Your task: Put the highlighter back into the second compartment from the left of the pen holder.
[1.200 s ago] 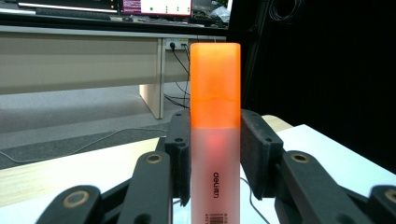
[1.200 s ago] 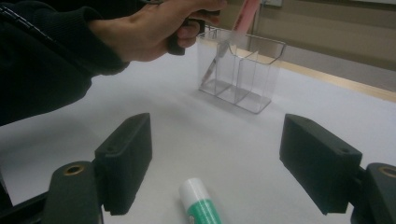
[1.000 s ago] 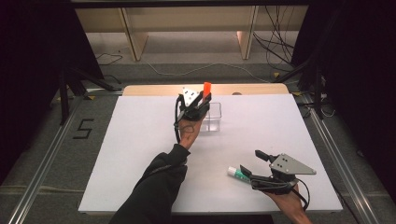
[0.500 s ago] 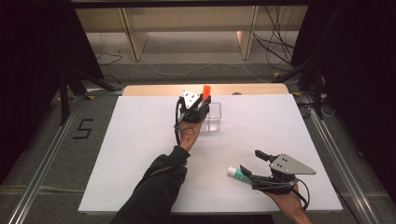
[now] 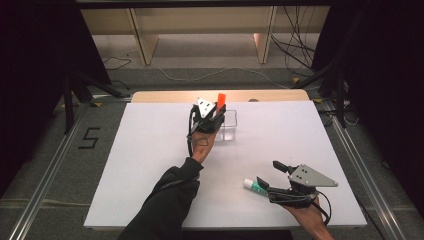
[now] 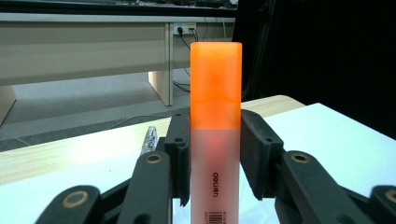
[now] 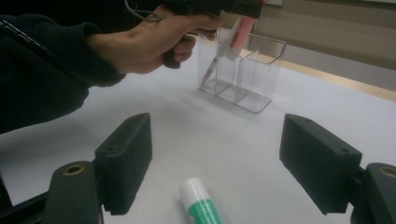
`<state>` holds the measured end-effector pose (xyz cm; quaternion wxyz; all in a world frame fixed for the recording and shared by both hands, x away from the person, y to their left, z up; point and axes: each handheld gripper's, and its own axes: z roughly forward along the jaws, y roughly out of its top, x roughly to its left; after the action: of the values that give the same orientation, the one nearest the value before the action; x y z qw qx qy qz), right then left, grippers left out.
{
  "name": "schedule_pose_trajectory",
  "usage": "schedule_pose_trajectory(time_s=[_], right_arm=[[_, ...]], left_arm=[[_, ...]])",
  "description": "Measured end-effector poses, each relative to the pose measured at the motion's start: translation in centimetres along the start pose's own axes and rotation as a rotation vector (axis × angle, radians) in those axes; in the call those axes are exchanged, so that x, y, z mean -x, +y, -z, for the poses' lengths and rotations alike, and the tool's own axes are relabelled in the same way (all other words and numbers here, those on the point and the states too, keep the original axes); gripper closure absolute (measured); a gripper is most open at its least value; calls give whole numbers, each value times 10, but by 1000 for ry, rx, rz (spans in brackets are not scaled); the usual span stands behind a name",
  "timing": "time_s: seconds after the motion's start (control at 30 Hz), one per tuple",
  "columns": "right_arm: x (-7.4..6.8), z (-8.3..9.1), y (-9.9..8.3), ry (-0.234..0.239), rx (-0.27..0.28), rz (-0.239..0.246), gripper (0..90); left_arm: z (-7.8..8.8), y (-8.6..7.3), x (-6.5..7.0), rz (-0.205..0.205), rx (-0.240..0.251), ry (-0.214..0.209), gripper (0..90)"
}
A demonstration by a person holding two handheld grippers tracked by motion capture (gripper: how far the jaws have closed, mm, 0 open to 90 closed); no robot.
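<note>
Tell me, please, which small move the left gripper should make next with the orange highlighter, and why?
Probably lower it straight down, then open. The left gripper is shut on the orange highlighter, upright, over the clear organizer, whose compartment beneath looks free apart from a pen. The right gripper is open, with the glue stick lying between its jaws, so it can wait.

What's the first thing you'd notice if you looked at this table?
The bright orange highlighter pen, clamped upright in the left hand-held gripper over the clear plastic divided box at the white table's far side. Nearer, a green-and-white glue stick lies between the right hand-held gripper's open jaws.
</note>
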<state>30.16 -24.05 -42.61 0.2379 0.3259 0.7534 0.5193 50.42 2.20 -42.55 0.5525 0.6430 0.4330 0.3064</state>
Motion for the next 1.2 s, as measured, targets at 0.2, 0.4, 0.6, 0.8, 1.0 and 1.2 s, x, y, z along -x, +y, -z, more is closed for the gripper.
schedule_pose_trajectory(time_s=[0.2, 0.4, 0.6, 0.8, 1.0, 1.2], right_arm=[[0, 0, 0, 1, 0, 2, 263], [0, 0, 0, -2, -4, -2, 263], [1, 0, 0, -4, 2, -8, 263], [1, 0, 0, -4, 3, -4, 263], [1, 0, 0, -3, 0, -8, 263], [2, 0, 1, 0, -5, -3, 261]], left_arm=[[3, 1, -1, -12, -22, -3, 636], [13, 13, -1, 1, -24, -8, 366], [31, 26, -2, -11, -22, -43, 327], [55, 37, -9, -6, -76, -91, 287], [69, 37, -17, -3, -102, -115, 267], [85, 33, -25, 6, -123, -130, 255]])
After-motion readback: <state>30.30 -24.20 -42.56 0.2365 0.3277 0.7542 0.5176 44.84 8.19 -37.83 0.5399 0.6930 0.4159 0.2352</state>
